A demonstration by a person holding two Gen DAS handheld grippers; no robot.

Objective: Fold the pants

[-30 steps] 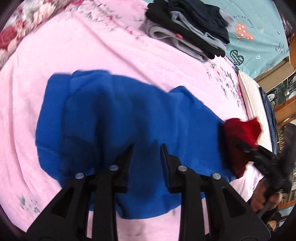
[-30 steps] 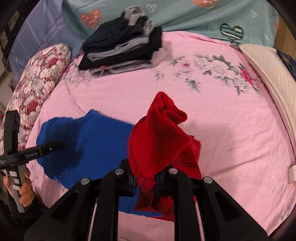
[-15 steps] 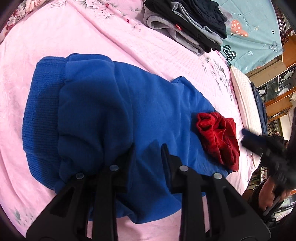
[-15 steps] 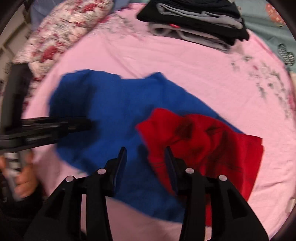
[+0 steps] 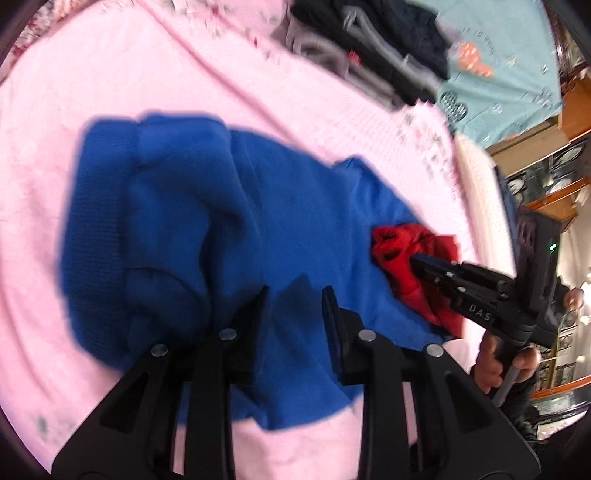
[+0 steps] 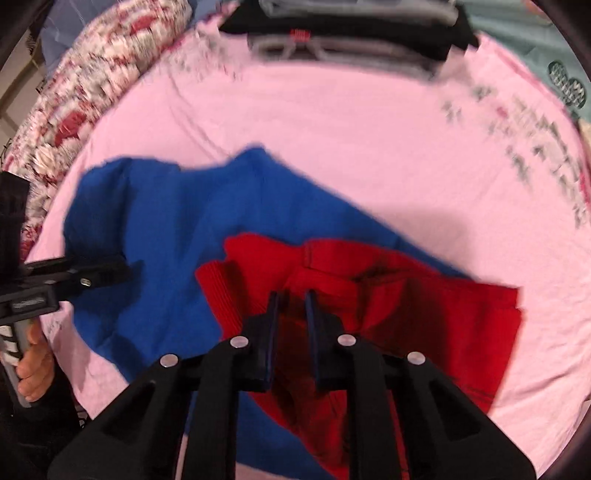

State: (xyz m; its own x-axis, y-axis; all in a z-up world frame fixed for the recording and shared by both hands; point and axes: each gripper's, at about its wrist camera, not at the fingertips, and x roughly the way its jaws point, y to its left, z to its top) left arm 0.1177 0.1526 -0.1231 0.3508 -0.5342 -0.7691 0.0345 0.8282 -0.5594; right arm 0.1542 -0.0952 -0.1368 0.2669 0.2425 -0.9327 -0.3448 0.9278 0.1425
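Blue pants (image 5: 229, 236) lie spread on the pink bed sheet (image 5: 92, 92), with their red cuff end (image 5: 410, 258) folded onto them at the right. In the right wrist view the blue cloth (image 6: 177, 229) lies left and the red part (image 6: 406, 310) lies under and ahead of my right gripper (image 6: 291, 295). Its jaws stand a narrow gap apart over the red fabric, with nothing pinched between them. My left gripper (image 5: 293, 291) is open and empty just above the blue cloth. The right gripper also shows in the left wrist view (image 5: 417, 260), touching the red part.
A stack of folded dark and grey clothes (image 5: 373, 55) lies at the far side of the bed, also in the right wrist view (image 6: 351, 33). A floral pillow (image 6: 74, 96) lies at the left. A teal sheet (image 5: 509, 81) and wooden furniture (image 5: 546, 192) are at the far right.
My right gripper laid the red end down on the blue pants, let go and opened wide. Its jaws have since narrowed over the red fabric. My left gripper stayed open over the blue cloth.
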